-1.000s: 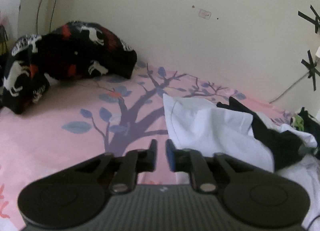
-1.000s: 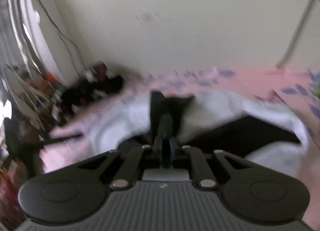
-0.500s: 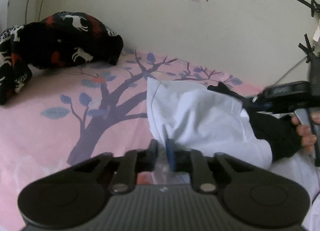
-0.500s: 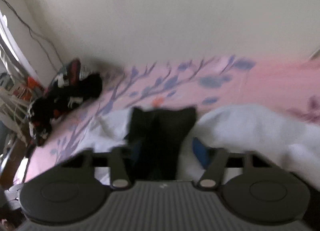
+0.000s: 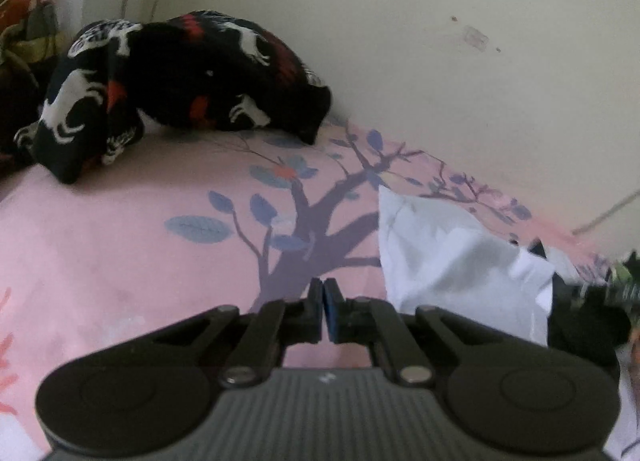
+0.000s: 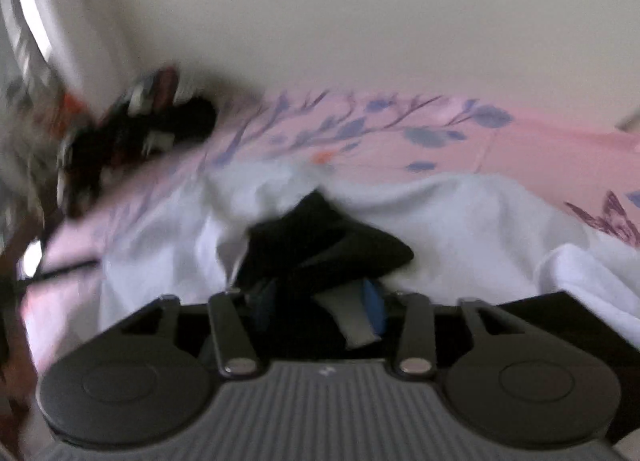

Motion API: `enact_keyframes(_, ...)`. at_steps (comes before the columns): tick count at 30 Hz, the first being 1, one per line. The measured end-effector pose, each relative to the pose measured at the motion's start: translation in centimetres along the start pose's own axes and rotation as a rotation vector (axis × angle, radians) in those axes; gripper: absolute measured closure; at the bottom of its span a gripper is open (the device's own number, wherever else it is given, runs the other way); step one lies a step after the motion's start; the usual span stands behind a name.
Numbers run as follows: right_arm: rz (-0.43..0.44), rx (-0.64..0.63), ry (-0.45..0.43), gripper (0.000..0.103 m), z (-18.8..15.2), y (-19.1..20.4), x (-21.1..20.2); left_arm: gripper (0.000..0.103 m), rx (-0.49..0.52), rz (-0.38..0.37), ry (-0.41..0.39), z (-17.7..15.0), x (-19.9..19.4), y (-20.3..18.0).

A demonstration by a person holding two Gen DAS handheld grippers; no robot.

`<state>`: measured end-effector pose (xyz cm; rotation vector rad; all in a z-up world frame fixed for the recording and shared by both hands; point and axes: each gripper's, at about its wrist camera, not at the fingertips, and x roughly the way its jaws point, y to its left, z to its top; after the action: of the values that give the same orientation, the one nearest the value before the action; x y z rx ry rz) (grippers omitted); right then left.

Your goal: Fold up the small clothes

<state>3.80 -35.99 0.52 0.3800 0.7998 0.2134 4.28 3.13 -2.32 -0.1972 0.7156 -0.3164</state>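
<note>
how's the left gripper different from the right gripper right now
The left gripper has its fingers shut together, holding nothing, above bare pink bedsheet. The right gripper has its fingers spread wide, with a black garment lying between them. Both share the same black build.

The left gripper (image 5: 323, 290) had a ribbed grey body with a small pale mark at its front edge, flanked by two round matte-black discs. Black link arms ran forward from silver pivot screws to black fingers; one of the jaws carried a blue pad. The right gripper (image 6: 320, 301) was built the same: grey ribbed body, black discs, silver screws, black links, and blue pads on its fingers, though blurred
</note>
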Motion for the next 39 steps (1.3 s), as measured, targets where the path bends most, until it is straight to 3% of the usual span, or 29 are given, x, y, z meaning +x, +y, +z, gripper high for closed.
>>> enact_keyframes(1,0.025,0.019,-0.051,0.065,0.3,-0.5,-1.5,0.094,0.023,0.002,-0.008,0.1,-0.3,-0.3)
enact_keyframes(3,0.006,0.062,-0.166,0.065,0.8,-2.4,-5.2,0.071,0.056,-0.003,-0.03,0.5,-1.0,-0.9)
enact_keyframes(7,-0.149,0.064,-0.303,0.064,-0.3,-5.5,-11.9,0.069,0.074,-0.049,-0.078,0.9,-1.8,-2.6)
enact_keyframes(10,-0.228,0.039,-0.282,0.063,-1.8,-6.6,-13.8,0.068,0.089,-0.105,-0.075,1.2,-1.3,-4.5)
enact_keyframes(14,-0.222,-0.053,-0.22,0.063,-3.9,-5.4,-13.1,0.066,0.129,-0.165,-0.044,0.6,-0.1,-7.0)
enact_keyframes(19,-0.126,-0.315,-0.083,0.059,-4.9,0.0,-8.3,0.063,0.099,-0.165,0.004,-0.5,2.6,-6.5)
enact_keyframes(23,-0.198,-0.556,0.036,0.058,-6.6,3.0,-3.8,0.062,0.045,-0.183,0.017,-0.8,3.5,-5.2)
enact_keyframes(24,-0.202,-0.571,0.029,0.064,-6.7,3.0,-3.3,0.062,0.042,-0.187,0.022,-0.9,3.5,-5.1)
enact_keyframes(25,-0.184,-0.558,0.008,0.098,-6.6,2.7,-3.2,0.062,0.042,-0.187,0.019,-0.9,3.5,-5.1)
enact_keyframes(26,-0.194,-0.52,0.006,0.103,-6.1,2.1,-3.1,0.062,0.046,-0.185,0.018,-1.0,3.4,-5.1)
enact_keyframes(32,-0.343,-0.15,-0.337,0.103,-1.8,-4.1,-10.7,0.062,0.035,-0.195,0.012,-1.1,3.2,-4.9)
enact_keyframes(34,-0.363,-0.139,-0.398,0.103,-1.3,-4.5,-13.4,0.062,0.029,-0.198,0.012,-1.0,3.2,-4.8)
enact_keyframes(36,-0.339,-0.22,-0.346,0.103,-1.2,-3.3,-13.6,0.062,0.026,-0.199,0.011,-1.0,3.2,-4.8)
enact_keyframes(39,-0.32,-0.438,-0.165,0.103,-3.4,0.1,-10.9,0.061,0.019,-0.202,0.008,-1.1,3.1,-4.7)
